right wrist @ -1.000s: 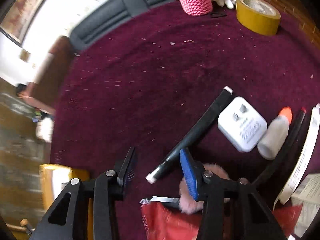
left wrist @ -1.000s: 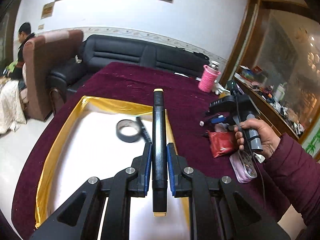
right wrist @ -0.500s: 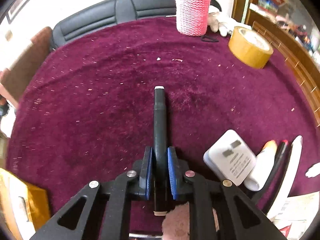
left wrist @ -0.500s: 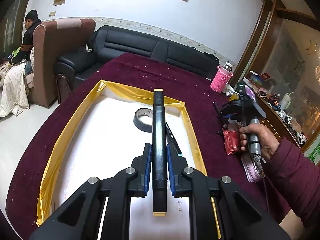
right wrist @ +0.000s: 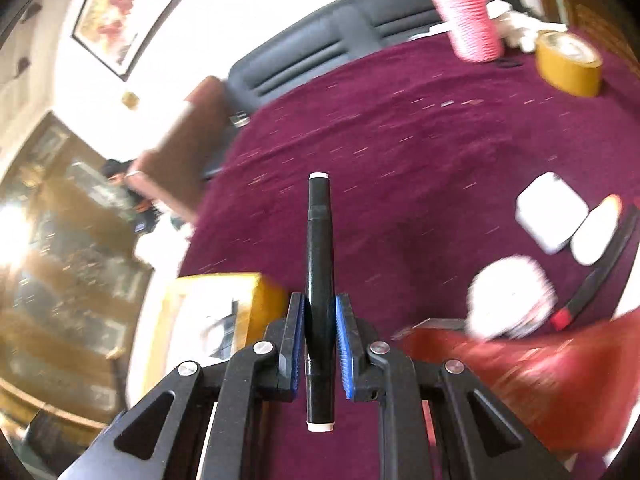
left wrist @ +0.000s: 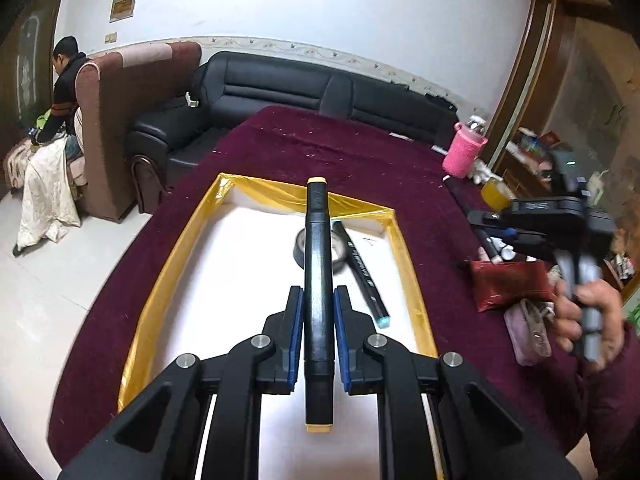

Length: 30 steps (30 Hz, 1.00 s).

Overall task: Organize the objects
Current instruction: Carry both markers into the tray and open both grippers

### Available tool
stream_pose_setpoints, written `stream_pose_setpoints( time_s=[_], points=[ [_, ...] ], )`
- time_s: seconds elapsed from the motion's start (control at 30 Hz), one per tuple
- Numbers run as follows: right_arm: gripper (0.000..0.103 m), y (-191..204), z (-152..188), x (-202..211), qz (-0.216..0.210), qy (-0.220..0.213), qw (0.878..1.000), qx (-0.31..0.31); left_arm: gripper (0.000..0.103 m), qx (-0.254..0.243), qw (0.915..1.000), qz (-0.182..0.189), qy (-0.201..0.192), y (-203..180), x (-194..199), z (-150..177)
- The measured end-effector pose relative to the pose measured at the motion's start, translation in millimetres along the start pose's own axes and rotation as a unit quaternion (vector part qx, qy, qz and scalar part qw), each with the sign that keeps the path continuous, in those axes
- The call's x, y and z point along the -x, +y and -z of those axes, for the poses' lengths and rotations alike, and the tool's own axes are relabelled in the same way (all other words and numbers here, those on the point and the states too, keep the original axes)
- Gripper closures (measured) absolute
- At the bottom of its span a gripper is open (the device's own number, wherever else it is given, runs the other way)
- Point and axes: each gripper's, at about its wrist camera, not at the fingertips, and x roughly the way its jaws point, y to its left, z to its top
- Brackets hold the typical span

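My left gripper (left wrist: 317, 320) is shut on a black marker with yellow end caps (left wrist: 317, 256) and holds it above the white tray with a gold rim (left wrist: 168, 264). In the tray lie a roll of black tape (left wrist: 298, 246) and a black marker with a teal cap (left wrist: 362, 270). My right gripper (right wrist: 320, 332) is shut on a black marker with white end caps (right wrist: 319, 240), lifted over the maroon tablecloth (right wrist: 400, 160). It also shows in the left wrist view (left wrist: 496, 222), to the right of the tray.
A red pouch (right wrist: 540, 376), a white adapter (right wrist: 550, 210), a small white glue bottle (right wrist: 596, 232), a yellow tape roll (right wrist: 568, 62) and a pink knitted cup (right wrist: 468, 18) sit on the cloth. A black sofa (left wrist: 320, 88) stands beyond the table.
My right gripper closed on the white-capped marker, lifted it off the cloth and swung left toward the tray. My left gripper moved further over the tray with its marker.
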Motion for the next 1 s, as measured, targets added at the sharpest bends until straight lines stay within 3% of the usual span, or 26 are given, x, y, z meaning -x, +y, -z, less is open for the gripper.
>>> stream_pose_setpoints(
  time_s=[0.17, 0.43, 0.6, 0.83, 0.9, 0.93, 0.97, 1.0],
  points=[
    [0.086, 43.8, 23.0, -28.5, -0.057, 0.055, 0.997, 0.007, 0.089, -0.005, 0.9993, -0.021, 0.032, 14.2, -29.3, -23.2],
    [0.086, 94.8, 46.3, -89.6, -0.072, 0.116, 0.991, 0.008, 0.089, -0.001, 0.9942, -0.045, 0.098, 41.0, -90.8, -39.7],
    [0.085, 115.8, 50.9, -122.5, -0.063, 0.142, 0.988, 0.01, 0.089, 0.014, 0.9919, -0.06, 0.111, 58.4, -110.8, -41.8],
    [0.085, 135.6, 48.5, -156.5, -0.036, 0.148, 0.988, 0.017, 0.089, 0.038, 0.9924, -0.045, 0.108, 69.0, -110.0, -44.5],
    [0.085, 139.6, 47.2, -162.2, -0.031, 0.147, 0.988, 0.021, 0.081, 0.045, 0.9928, -0.046, 0.102, 71.6, -106.3, -45.8],
    [0.085, 140.1, 46.2, -164.1, -0.03, 0.147, 0.988, 0.024, 0.066, 0.051, 0.9929, -0.042, 0.099, 73.5, -104.3, -46.0],
    [0.085, 139.2, 44.7, -168.7, -0.029, 0.15, 0.988, 0.027, 0.058, 0.059, 0.9931, -0.039, 0.094, 76.3, -100.6, -46.4],
    [0.084, 140.2, 43.7, -171.6, -0.03, 0.152, 0.988, 0.025, 0.057, 0.066, 0.9932, -0.03, 0.091, 79.1, -97.5, -46.2]
  ],
)
